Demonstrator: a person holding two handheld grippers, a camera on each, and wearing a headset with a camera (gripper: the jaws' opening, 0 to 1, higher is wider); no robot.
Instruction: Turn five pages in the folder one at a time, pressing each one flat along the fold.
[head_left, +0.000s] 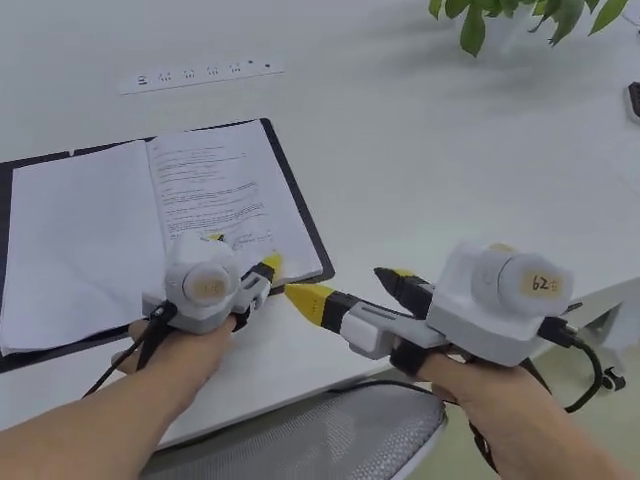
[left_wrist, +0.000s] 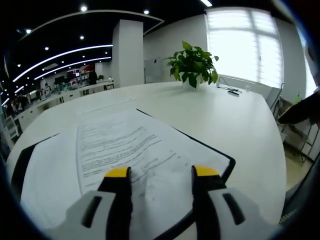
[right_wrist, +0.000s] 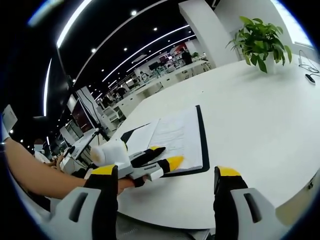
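One open folder (head_left: 230, 190), two sets of tongs, the left tongs (head_left: 243, 250) and the right tongs (head_left: 350, 285), one power strip (head_left: 200, 75), one potted plant (head_left: 520, 15), one chair (head_left: 320, 435), one worktop (head_left: 450, 150).

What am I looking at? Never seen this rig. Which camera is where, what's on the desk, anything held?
No robot: a person carries a pair of handheld two-jaw grippers. The head view comes from a headset camera looking down; the two round views come from fisheye cameras on the grippers. On the white table: an open black folder with printed pages, what looks like a power strip, and a potted plant. The left gripper is over the folder's right page, the right gripper off to its side. Both are open, holding nothing.
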